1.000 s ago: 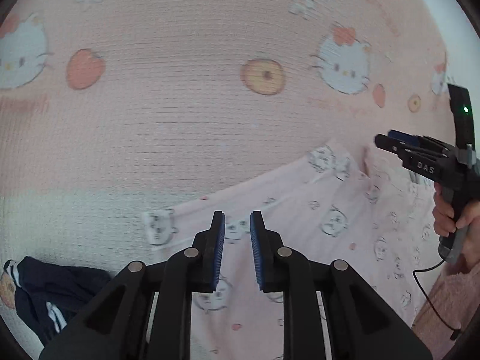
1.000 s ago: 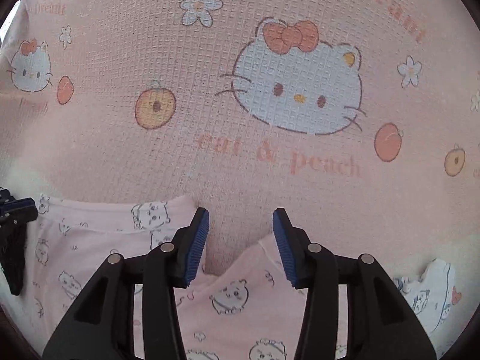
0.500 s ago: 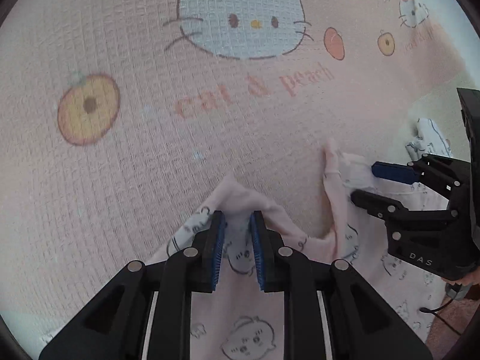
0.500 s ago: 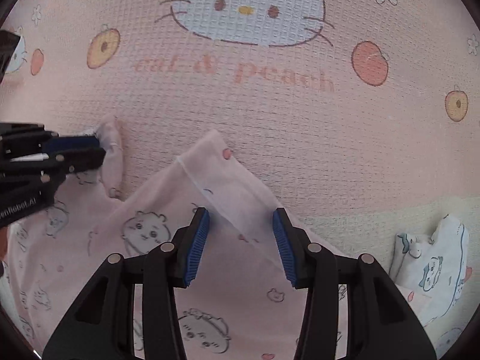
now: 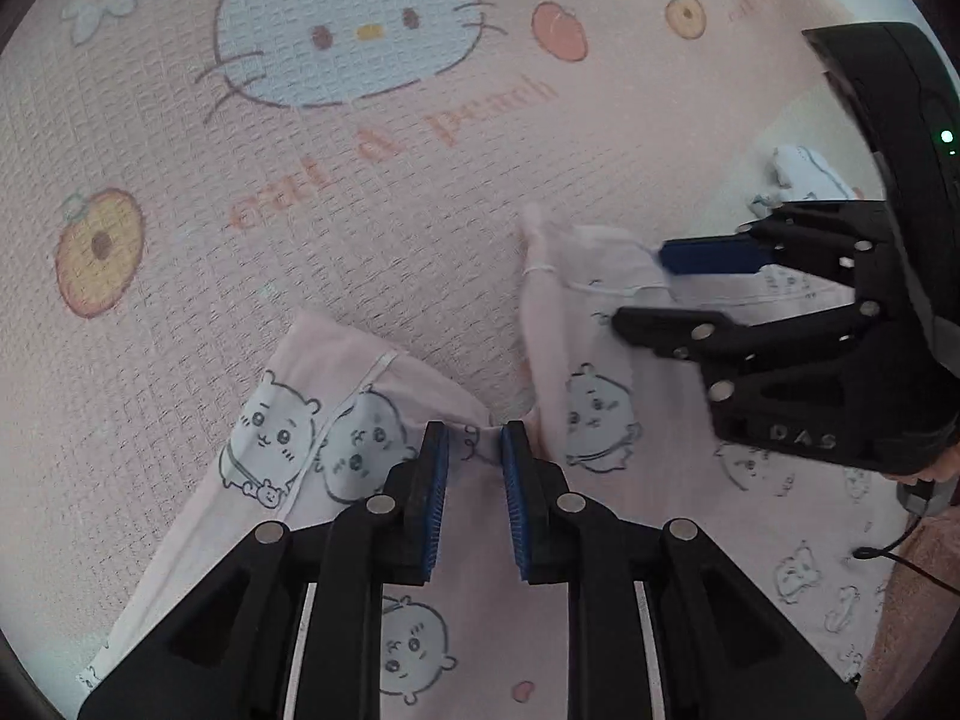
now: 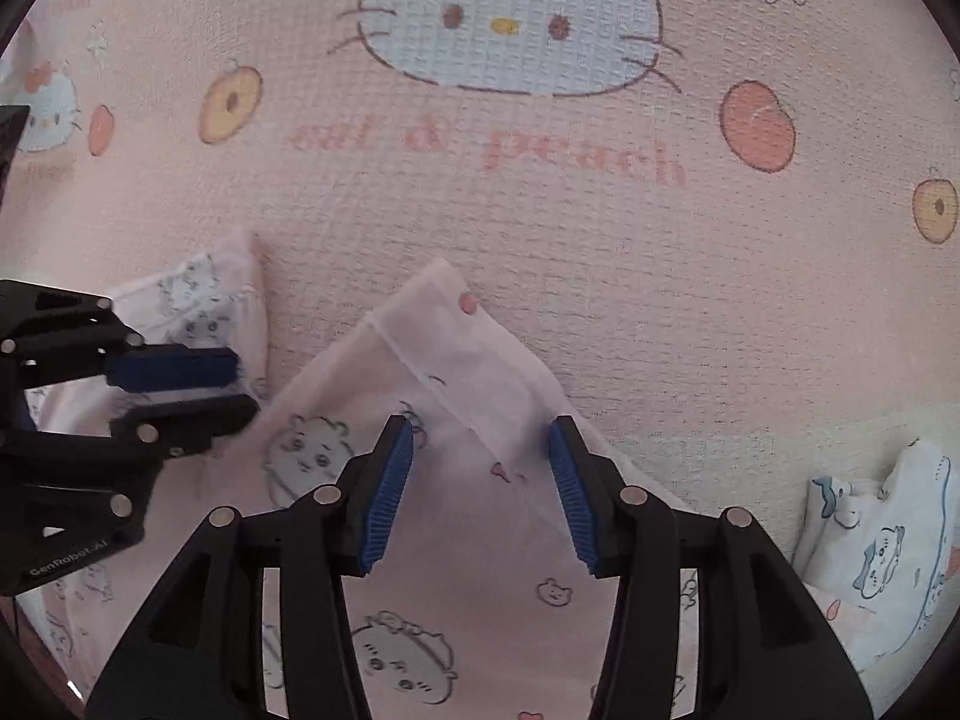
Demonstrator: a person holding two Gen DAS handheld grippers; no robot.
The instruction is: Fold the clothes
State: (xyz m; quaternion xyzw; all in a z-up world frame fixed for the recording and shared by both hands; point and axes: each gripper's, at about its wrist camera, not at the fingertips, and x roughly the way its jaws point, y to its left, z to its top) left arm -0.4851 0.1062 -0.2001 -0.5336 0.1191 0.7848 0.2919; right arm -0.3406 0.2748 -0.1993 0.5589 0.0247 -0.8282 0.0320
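A pale pink garment (image 5: 600,420) printed with small cartoon animals lies on a pink Hello Kitty blanket (image 5: 360,192). Two of its corners point away from me. In the left wrist view my left gripper (image 5: 474,441) stands with its blue pads close together, and the cloth bunches up between the tips. My right gripper (image 6: 480,429) is open wide over the garment (image 6: 480,372), with one corner of the cloth reaching past its tips. The two grippers are close together: the right gripper (image 5: 642,288) shows at the right of the left view, and the left gripper (image 6: 240,384) at the left of the right view.
A white garment (image 6: 888,528) with blue prints lies crumpled at the right, on a pale yellow strip of the blanket; it also shows as a white garment (image 5: 804,171) far right. A hand (image 5: 936,468) and a black cable sit behind the right gripper.
My left gripper has swung right, close beside the right gripper, and the garment's corner came with it. Both garment corners now reach further over the blanket. Neither gripper's finger gap has changed.
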